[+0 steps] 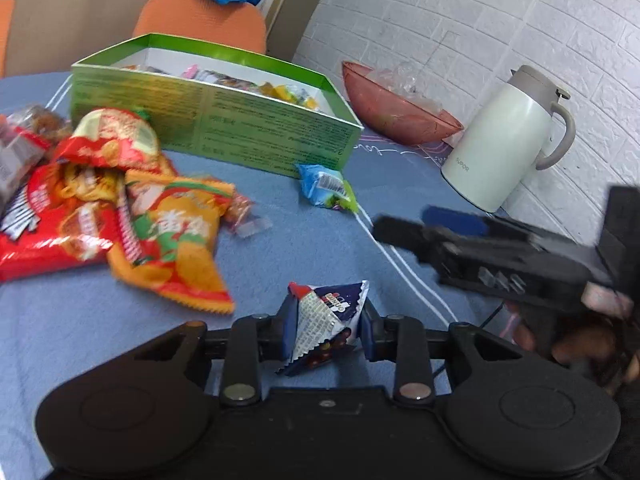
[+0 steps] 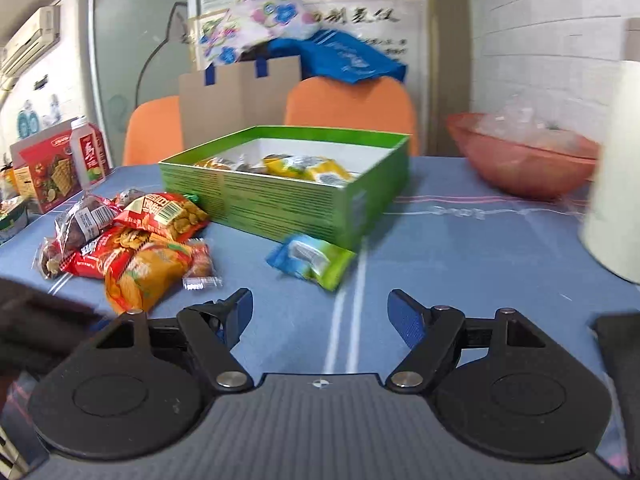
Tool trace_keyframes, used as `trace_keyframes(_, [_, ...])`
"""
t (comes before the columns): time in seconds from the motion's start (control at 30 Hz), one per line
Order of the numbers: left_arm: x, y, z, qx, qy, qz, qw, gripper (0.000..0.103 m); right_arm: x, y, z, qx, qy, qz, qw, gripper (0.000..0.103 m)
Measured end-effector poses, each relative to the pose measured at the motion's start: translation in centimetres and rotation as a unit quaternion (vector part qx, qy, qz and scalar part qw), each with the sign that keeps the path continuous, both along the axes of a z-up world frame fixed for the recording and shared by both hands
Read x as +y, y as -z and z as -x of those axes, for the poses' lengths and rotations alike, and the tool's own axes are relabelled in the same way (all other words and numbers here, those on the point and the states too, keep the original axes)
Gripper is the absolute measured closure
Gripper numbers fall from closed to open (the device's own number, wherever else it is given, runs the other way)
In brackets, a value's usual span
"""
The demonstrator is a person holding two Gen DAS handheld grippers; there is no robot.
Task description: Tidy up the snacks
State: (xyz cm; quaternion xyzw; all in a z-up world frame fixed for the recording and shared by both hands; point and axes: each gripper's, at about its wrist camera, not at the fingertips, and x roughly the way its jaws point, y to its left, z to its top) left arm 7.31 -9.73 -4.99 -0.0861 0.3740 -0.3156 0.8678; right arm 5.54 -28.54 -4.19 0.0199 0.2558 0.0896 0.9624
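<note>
My left gripper (image 1: 326, 320) is shut on a small dark blue and white snack packet (image 1: 324, 326), pinched between its blue pads just above the blue tablecloth. Ahead stands the green box (image 1: 208, 120), with several wrapped snacks inside. A blue and green packet (image 1: 326, 186) lies by the box's near corner. A heap of red and orange snack bags (image 1: 132, 208) lies to the left. My right gripper (image 2: 320, 314) is open with nothing between its fingers; it also shows at the right of the left wrist view (image 1: 460, 236). The green box (image 2: 288, 184) and the blue-green packet (image 2: 310, 258) lie ahead of it.
A white thermos jug (image 1: 508, 140) and a pink bowl (image 1: 396, 108) of clear wrappers stand at the right by the brick wall. Orange chairs (image 2: 348, 100) sit behind the table. A red snack carton (image 2: 48, 168) and a drink carton (image 2: 90, 148) stand at the far left.
</note>
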Motion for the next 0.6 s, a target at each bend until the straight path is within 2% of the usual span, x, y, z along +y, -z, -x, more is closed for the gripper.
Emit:
trace_keyframes(0.17, [1.6, -0.3, 0.8, 0.007, -0.015, 0.009, 0.9998, 0.063, 1.4, 0.4, -5.0, 0.029, -0.005, 0.013, 0.999, 0.000])
trace_keyframes(0.23, [1.5, -0.4, 1.1, 0.004, -0.010, 0.013, 0.9998, 0.047, 1.6, 0.7, -6.5, 0.046, 0.004, 0.012, 0.999, 0.000])
trace_keyframes(0.27, [1.4, -0.5, 1.2, 0.001, -0.008, 0.015, 0.9999, 0.033, 1.6, 0.9, -7.1, 0.048, 0.010, 0.011, 0.999, 0.000])
trace_keyframes(0.3, [1.2, -0.5, 1.3, -0.002, -0.005, 0.014, 0.9999, 0.028, 1.6, 1.1, -7.4, 0.049, 0.012, 0.011, 0.999, 0.000])
trace_keyframes(0.33, [0.9, -0.4, 1.3, -0.004, -0.002, 0.009, 0.9999, 0.028, 1.6, 1.4, -7.6, 0.054, 0.010, 0.010, 0.998, 0.000])
trace_keyframes(0.37, [0.7, -0.2, 1.4, -0.005, 0.001, 0.005, 1.0000, 0.030, 1.4, 1.7, -7.6, 0.060, 0.003, 0.003, 0.998, 0.011])
trace_keyframes(0.4, [0.7, -0.2, 1.6, -0.013, 0.003, 0.005, 0.9999, 0.030, 1.3, 1.7, -7.1, 0.047, -0.002, 0.003, 0.999, 0.039])
trace_keyframes(0.43, [0.6, -0.1, 1.7, -0.016, 0.005, 0.004, 0.9998, 0.032, 1.3, 1.7, -6.6, 0.047, -0.009, 0.000, 0.999, 0.047])
trace_keyframes(0.53, [0.7, 0.1, 1.4, -0.004, 0.009, 0.011, 0.9999, 0.042, 0.9, 1.6, -5.4, 0.046, -0.015, -0.015, 0.999, 0.051])
trace_keyframes(0.6, [0.9, 0.2, 1.3, 0.003, 0.006, 0.026, 0.9996, 0.042, 0.9, 1.3, -4.6, 0.037, -0.015, -0.012, 0.999, 0.052])
